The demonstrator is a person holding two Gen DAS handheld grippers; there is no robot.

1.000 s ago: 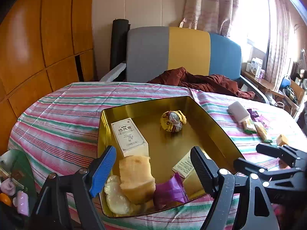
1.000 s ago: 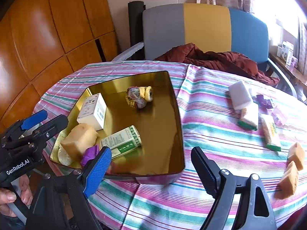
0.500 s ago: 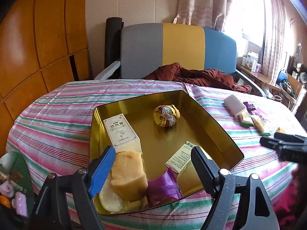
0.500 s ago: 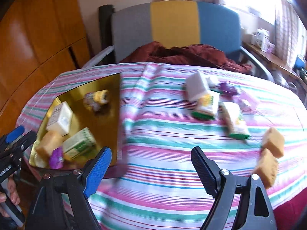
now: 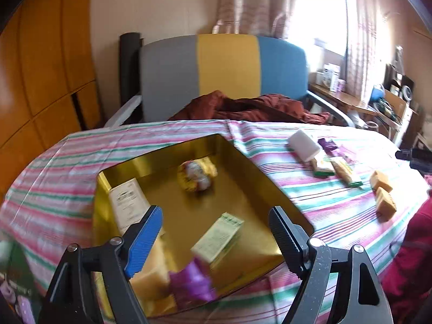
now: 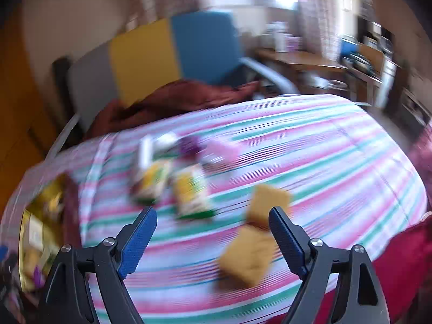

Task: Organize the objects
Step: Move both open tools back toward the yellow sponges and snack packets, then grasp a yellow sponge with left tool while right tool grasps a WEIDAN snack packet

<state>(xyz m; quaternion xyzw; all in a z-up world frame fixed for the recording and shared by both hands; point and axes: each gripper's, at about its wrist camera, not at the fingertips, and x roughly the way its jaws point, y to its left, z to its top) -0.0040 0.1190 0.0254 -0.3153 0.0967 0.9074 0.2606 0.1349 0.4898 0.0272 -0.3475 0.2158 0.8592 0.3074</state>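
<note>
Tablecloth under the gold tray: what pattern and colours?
The tablecloth has pink, green and white stripes. It shows sharpest in the left wrist view.

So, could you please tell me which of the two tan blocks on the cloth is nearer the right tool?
The lower block, just ahead of the open right tool; the other block lies beyond it.

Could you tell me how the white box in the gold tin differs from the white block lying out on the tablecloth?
The white box lies inside the gold tin and carries printed text; the white block lies outside it on the striped tablecloth and looks plain. The box sits alone by the tin's wall; the block adjoins small packets. Both are pale, oblong, and untouched by either gripper.
</note>
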